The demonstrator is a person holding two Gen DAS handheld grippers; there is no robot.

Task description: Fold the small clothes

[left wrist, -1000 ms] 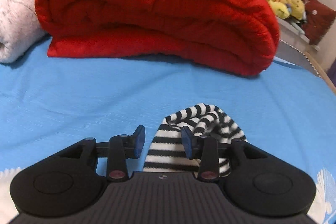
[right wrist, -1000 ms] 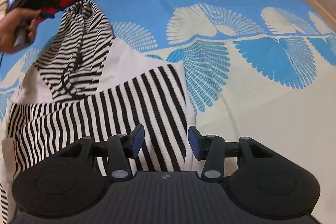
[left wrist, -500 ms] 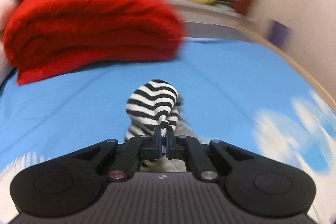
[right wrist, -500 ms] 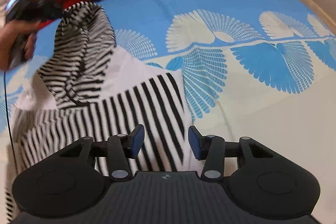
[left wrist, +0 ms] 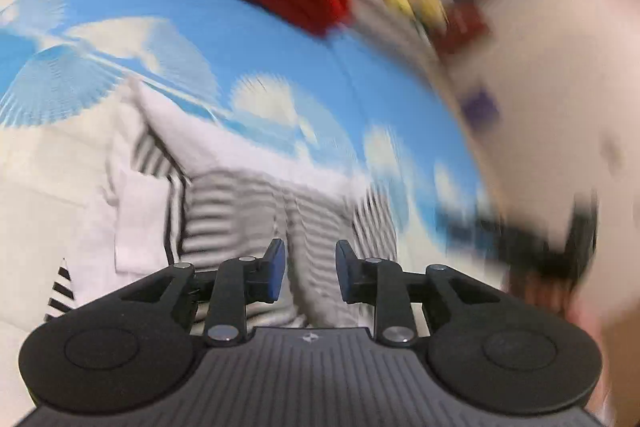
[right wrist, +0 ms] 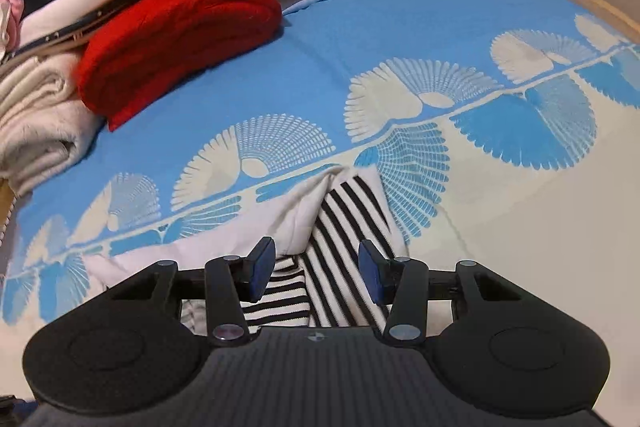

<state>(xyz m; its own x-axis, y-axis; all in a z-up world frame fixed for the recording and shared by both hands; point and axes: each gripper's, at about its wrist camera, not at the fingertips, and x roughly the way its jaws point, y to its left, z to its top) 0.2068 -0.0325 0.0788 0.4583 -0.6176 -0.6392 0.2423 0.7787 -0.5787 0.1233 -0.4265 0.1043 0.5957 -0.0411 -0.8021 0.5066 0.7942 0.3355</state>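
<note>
Striped knit garment lies crumpled — left gripper opening, empty; right gripper parted.

One striped garment, one red blanket, two grippers

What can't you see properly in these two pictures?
- Striped garment: right wrist view, its near part is hidden behind the right hand-held gripper, so its whole shape is unclear.
- Left wrist view: motion blur smears the striped garment, so its folds are unreadable.
- Dark shape at the right of that view: too blurred to identify.
</note>
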